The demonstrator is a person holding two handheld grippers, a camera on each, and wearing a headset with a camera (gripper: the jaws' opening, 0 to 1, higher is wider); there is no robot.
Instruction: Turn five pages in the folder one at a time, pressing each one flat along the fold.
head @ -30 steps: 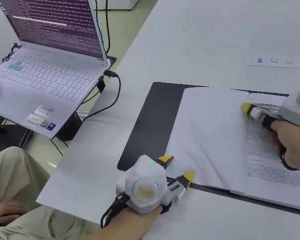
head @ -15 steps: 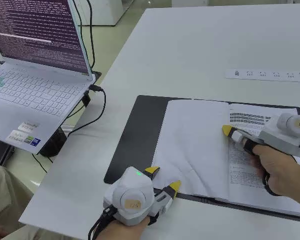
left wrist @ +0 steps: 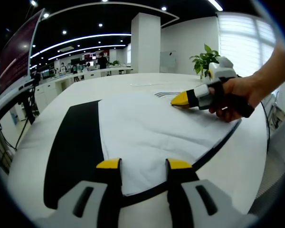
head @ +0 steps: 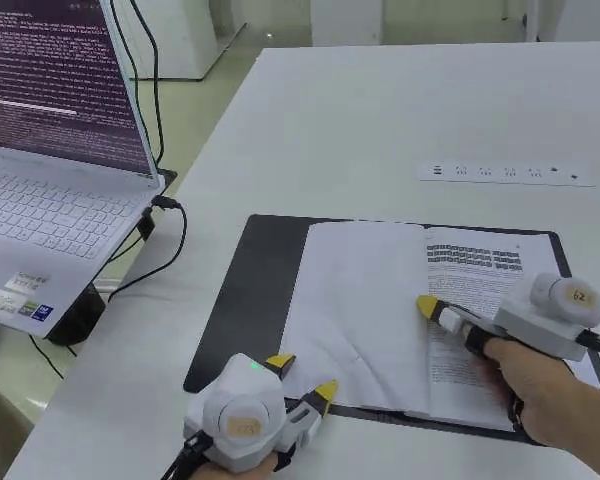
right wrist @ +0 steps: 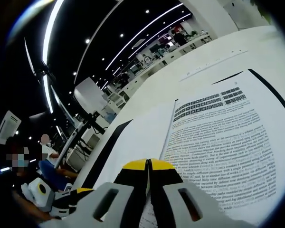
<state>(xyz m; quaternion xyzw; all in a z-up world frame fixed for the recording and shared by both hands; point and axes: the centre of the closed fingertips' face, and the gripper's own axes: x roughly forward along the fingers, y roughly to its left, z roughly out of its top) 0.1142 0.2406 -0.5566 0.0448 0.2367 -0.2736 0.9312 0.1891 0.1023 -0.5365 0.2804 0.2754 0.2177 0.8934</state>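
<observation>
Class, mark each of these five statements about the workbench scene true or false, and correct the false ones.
1. The folder lies open on the table. True.
2. The right gripper has its jaws wide apart. False: they are shut, with the tip at the fold.
3. The left gripper is open at the folder's near edge. True.
4. The laptop has its lid closed. False: it is open, with the screen lit.
5. The left-hand page is covered in print. False: it is blank; the print is on the right-hand page.
</observation>
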